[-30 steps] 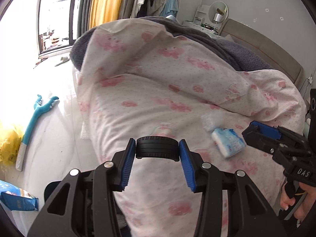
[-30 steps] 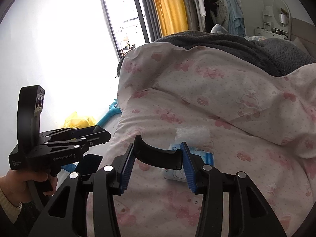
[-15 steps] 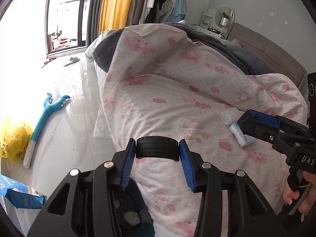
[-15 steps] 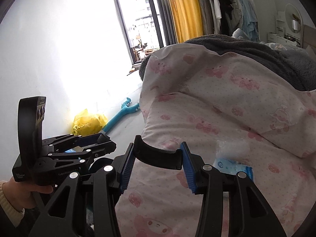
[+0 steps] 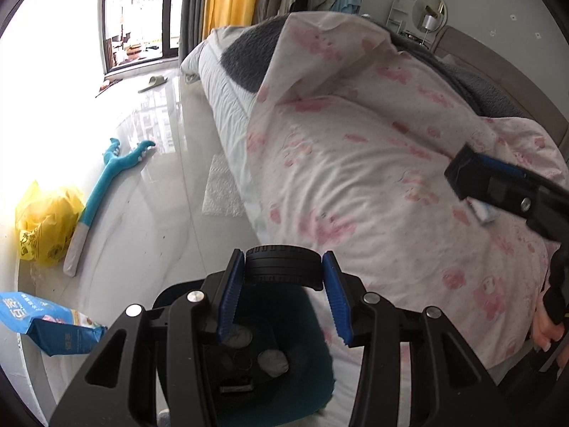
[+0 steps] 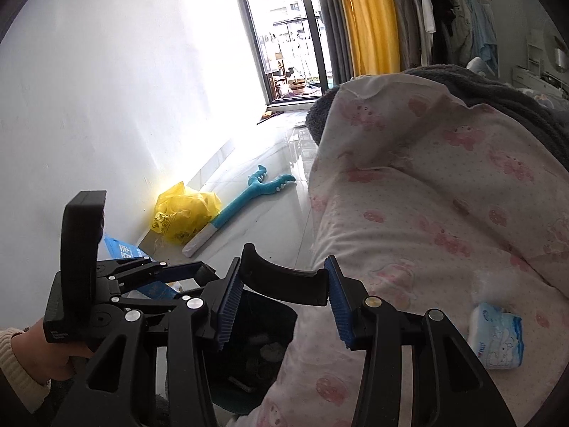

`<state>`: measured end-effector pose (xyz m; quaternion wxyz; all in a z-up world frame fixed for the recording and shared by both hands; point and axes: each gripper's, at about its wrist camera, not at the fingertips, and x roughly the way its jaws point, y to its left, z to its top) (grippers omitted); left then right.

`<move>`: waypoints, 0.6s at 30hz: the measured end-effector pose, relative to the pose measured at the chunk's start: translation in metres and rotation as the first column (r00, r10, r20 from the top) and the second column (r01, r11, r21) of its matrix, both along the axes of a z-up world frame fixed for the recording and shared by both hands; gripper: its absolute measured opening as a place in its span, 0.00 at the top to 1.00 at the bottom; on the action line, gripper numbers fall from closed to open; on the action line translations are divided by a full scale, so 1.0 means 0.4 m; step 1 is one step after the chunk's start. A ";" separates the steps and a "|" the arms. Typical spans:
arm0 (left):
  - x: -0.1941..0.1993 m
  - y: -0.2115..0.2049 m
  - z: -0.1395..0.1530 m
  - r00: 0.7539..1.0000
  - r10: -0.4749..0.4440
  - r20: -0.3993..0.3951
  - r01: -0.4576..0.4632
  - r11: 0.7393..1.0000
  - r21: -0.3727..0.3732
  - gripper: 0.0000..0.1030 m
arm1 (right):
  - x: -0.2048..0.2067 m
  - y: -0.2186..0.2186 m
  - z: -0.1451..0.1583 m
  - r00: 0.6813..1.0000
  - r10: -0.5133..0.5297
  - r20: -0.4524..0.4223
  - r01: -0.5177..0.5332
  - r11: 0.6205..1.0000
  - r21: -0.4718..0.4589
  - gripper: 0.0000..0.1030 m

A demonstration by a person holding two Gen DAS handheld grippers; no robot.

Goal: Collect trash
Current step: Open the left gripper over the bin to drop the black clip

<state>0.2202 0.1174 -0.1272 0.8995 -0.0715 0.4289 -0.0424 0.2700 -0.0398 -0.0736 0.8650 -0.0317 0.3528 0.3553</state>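
— Left tongs (image 5: 284,297) and right tongs (image 6: 282,302): how are they set?
— Both are held wide apart, nothing gripped, above one teal bin (image 5: 306,323).
— Trash counted?
— One tissue pack (image 6: 496,334) is seen on the bed (image 6: 444,213); one yellow bag (image 6: 185,213) beyond.

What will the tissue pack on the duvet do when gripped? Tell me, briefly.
The tissue pack looks soft and plastic-wrapped, so it will probably squash between the pads rather than resist. It looks light, so lifting should be easy. The glossy wrap may slip, and the puffy duvet beneath would likely give if it is pressed downward.
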 end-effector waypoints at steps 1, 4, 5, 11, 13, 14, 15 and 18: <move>-0.005 0.008 -0.008 1.000 0.001 -0.012 -0.001 1.000 0.003 0.55 | -0.002 0.016 0.000 1.000 0.008 -0.001 -0.008 1.000 0.002 0.54; -0.019 0.028 -0.029 0.999 0.006 -0.045 -0.005 1.000 0.012 0.55 | -0.008 0.056 -0.001 1.000 0.029 -0.006 -0.029 1.000 0.003 0.54; -0.023 0.035 -0.037 0.998 0.009 -0.058 -0.008 1.000 0.011 0.55 | -0.009 0.071 -0.003 0.999 0.036 -0.009 -0.036 0.999 0.001 0.54; -0.043 0.087 -0.102 0.987 0.027 -0.161 -0.026 1.000 0.006 0.55 | -0.019 0.143 -0.020 0.997 0.071 -0.039 -0.071 0.997 -0.009 0.54; -0.048 0.102 -0.124 0.980 0.035 -0.196 -0.036 0.999 -0.001 0.55 | -0.023 0.168 -0.027 0.996 0.079 -0.042 -0.080 0.997 -0.018 0.54; -0.051 0.110 -0.134 0.977 0.041 -0.211 -0.042 0.999 0.000 0.55 | -0.026 0.179 -0.030 0.996 0.083 -0.045 -0.084 0.996 -0.021 0.54; -0.053 0.116 -0.143 0.973 0.042 -0.225 -0.044 0.999 -0.002 0.55 | -0.027 0.189 -0.033 0.995 0.087 -0.048 -0.088 0.996 -0.024 0.54; -0.062 0.131 -0.163 0.964 0.045 -0.263 -0.051 0.999 -0.016 0.53 | -0.031 0.220 -0.043 0.994 0.099 -0.055 -0.101 0.994 -0.032 0.54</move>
